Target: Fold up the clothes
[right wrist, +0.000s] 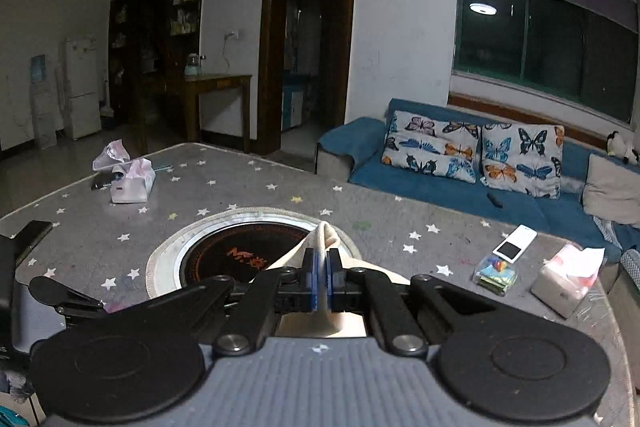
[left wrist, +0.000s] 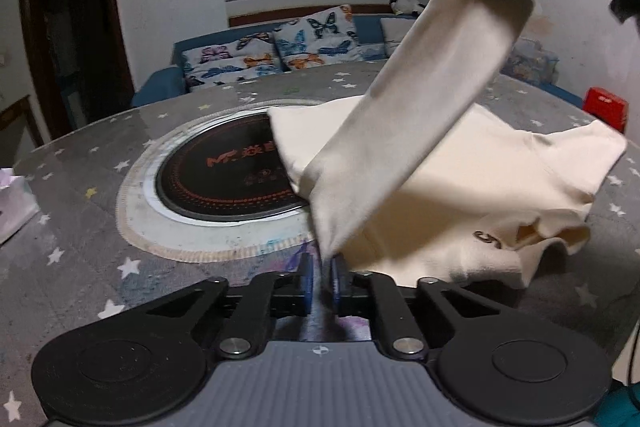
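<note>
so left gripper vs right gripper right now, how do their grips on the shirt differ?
Height: the left gripper pinches a corner of the cream shirt low, near the table; the right gripper holds its part lifted well above it.
Bite: only a thin tip of cloth sits at the left gripper's blue pads; at the right gripper the fabric runs through and pokes out past its pads.
Shared: both are shut on the same shirt, a band of it stretched between them.

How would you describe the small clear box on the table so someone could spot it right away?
Start at the grey star-print table and go to its edge nearest the blue sofa. There the small clear box sits between a white handset and a tissue pack. Only it is see-through, showing bright multicoloured bits inside.
</note>
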A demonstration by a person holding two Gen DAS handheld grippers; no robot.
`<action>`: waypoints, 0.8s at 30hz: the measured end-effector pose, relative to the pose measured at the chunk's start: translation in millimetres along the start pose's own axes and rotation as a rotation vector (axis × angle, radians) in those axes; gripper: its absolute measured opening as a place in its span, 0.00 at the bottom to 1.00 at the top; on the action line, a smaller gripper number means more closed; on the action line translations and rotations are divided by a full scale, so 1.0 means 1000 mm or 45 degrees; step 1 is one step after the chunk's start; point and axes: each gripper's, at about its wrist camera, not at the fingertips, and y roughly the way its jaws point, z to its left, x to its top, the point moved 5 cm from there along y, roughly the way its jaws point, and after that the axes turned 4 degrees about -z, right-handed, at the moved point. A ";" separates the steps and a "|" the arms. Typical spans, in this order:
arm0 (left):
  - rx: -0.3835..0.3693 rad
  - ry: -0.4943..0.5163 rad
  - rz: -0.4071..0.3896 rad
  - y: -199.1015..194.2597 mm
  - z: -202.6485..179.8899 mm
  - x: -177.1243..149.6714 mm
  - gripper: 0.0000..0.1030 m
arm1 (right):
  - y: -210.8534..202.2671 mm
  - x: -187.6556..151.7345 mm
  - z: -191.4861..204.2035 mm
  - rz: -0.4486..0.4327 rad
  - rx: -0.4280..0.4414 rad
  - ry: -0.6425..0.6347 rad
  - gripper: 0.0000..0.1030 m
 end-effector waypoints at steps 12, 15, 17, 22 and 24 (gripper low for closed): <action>-0.002 0.003 0.053 -0.012 0.011 -0.007 0.05 | 0.018 -0.123 -0.034 0.424 -0.097 0.269 0.08; -0.004 -0.009 0.050 -0.016 0.017 0.004 0.06 | 0.011 -0.123 -0.040 0.387 -0.117 0.298 0.09; -0.009 -0.033 0.026 -0.017 0.021 0.017 0.06 | 0.006 -0.116 -0.042 0.341 -0.125 0.302 0.09; -0.087 -0.056 0.006 0.010 0.006 0.043 0.07 | 0.011 -0.113 -0.031 0.292 -0.066 0.282 0.12; -0.123 -0.062 0.004 0.024 -0.001 0.052 0.07 | 0.015 -0.115 -0.026 0.297 -0.038 0.272 0.12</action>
